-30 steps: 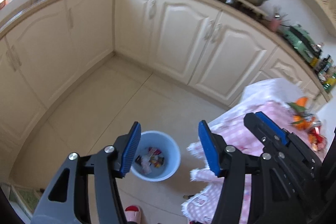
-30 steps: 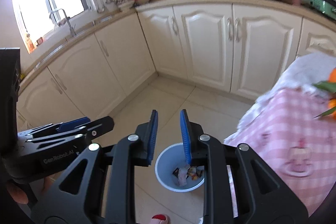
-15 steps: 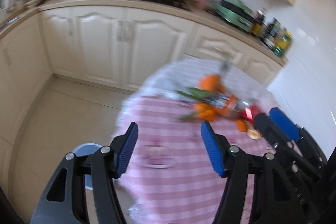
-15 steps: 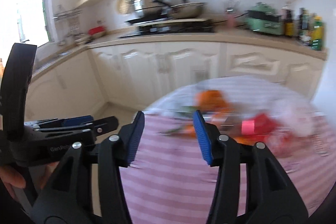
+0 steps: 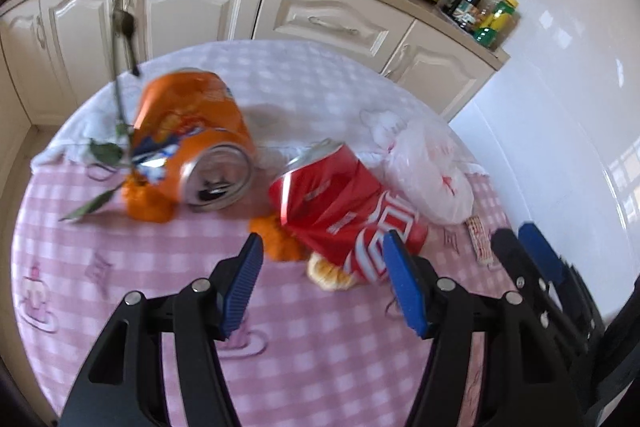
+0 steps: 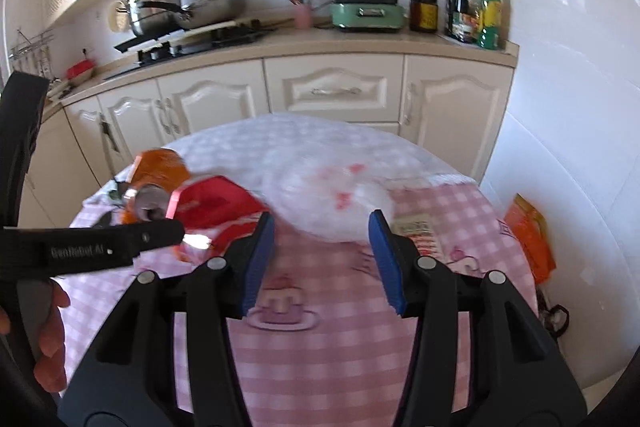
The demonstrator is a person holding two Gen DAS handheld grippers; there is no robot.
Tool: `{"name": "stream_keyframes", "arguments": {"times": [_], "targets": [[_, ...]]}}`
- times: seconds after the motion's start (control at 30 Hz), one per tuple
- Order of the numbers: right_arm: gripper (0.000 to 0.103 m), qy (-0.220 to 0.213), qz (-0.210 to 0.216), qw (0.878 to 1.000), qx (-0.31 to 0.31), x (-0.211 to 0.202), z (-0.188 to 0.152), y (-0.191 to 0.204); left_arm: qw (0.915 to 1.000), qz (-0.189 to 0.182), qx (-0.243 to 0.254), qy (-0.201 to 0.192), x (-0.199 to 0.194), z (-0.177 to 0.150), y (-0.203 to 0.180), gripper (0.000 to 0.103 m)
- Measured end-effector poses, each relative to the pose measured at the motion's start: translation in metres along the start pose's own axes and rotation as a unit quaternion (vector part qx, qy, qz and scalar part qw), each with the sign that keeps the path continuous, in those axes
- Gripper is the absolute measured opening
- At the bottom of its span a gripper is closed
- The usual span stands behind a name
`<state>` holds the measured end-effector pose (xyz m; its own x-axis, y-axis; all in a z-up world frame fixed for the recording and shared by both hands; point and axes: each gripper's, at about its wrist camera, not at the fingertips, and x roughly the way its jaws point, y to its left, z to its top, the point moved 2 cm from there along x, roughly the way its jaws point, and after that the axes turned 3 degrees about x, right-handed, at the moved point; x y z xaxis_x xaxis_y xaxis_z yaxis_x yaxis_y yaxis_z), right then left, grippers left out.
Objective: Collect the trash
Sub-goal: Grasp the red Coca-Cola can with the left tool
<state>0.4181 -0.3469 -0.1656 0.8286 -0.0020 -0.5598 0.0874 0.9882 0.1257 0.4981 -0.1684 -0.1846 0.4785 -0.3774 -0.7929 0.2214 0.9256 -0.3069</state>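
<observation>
The left gripper (image 5: 322, 281) gapes empty just short of a crushed red drink can (image 5: 344, 211). The right gripper (image 6: 322, 261) is parted and empty; only its view shows the orange packet (image 6: 530, 237) beyond the table edge, right of it.

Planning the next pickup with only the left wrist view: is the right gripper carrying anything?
Observer: No. The right gripper is open with nothing between its jaws, which have just been opening.
Operator: What is it aimed at?
Observer: The white plastic bag, which lies straight ahead of its fingertips.
Operator: Any trash off the table?
Observer: Yes, an orange packet sits past the right edge of the table, apparently down by the wall.
</observation>
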Motion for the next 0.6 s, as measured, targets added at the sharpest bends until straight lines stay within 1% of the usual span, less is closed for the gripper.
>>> {"name": "stream_keyframes", "arguments": {"times": [0.03, 0.07, 0.17, 0.27, 0.4, 0.53, 0.6], "targets": [[0.049, 0.002, -0.001, 1.0, 0.0, 0.003, -0.001, -0.006, 1.0, 0.001, -0.007, 0.002, 0.006, 0.001, -0.002, 0.061], [0.049, 0.004, -0.003, 1.0, 0.0, 0.007, -0.001, -0.01, 0.9998, -0.005, -0.02, -0.001, 0.01, 0.003, -0.002, 0.061], [0.049, 0.01, -0.002, 1.0, -0.005, 0.019, 0.001, -0.014, 0.9987, -0.004, -0.05, 0.005, 0.016, 0.01, 0.005, 0.061], [0.049, 0.01, 0.004, 1.0, -0.014, 0.027, 0.004, -0.014, 0.9962, -0.018, -0.084, 0.012, 0.02, 0.014, 0.013, 0.061], [0.05, 0.008, 0.009, 1.0, -0.025, 0.039, 0.011, -0.012, 0.9949, -0.014, -0.099, 0.011, 0.032, 0.019, 0.015, 0.061], [0.05, 0.009, -0.001, 0.999, -0.051, 0.053, 0.014, -0.005, 0.9937, -0.013, -0.111, 0.005, 0.038, 0.025, 0.015, 0.06], [0.05, 0.014, 0.005, 0.998, -0.068, 0.062, 0.013, 0.002, 0.9939, -0.01, -0.11, 0.004, 0.04, 0.026, 0.014, 0.053]]}}
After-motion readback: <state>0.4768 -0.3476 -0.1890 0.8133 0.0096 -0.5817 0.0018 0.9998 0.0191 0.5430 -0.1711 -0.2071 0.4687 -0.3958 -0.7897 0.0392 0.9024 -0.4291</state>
